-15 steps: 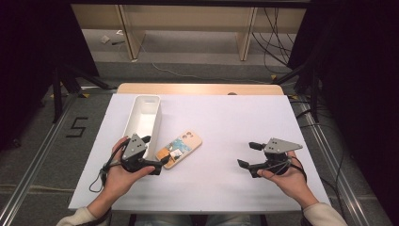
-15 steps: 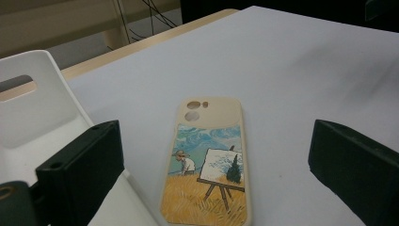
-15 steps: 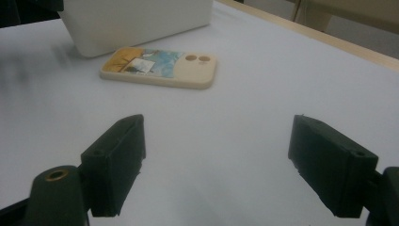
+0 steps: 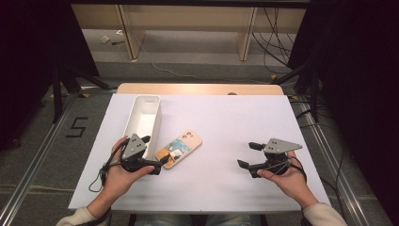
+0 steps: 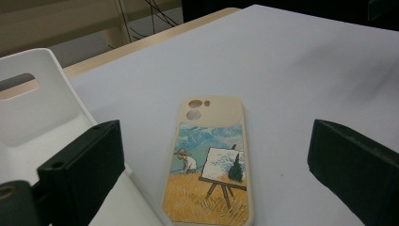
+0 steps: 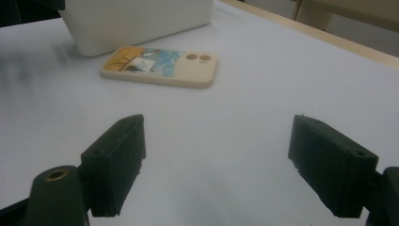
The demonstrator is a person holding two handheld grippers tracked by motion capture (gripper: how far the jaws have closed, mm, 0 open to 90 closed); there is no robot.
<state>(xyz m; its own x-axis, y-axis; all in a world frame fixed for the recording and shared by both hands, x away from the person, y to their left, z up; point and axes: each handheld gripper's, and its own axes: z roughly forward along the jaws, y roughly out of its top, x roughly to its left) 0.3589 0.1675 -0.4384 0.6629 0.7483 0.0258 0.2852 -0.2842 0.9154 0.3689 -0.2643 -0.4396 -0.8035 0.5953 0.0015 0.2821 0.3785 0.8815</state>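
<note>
White sheeting covers the tabletop (image 4: 221, 122), which is framed by grey floor and wooden shelving behind. A phone case (image 4: 179, 149) printed with a painter at an easel is laid flat near the front left, just beside a long white bin (image 4: 143, 123). The left hand-held gripper (image 4: 156, 162) is held with its jaws spread wide on either side of the case's near end, without pressing it. The right hand-held gripper (image 4: 247, 155) is kept well apart over bare tabletop, released, with nothing between its jaws.
</note>
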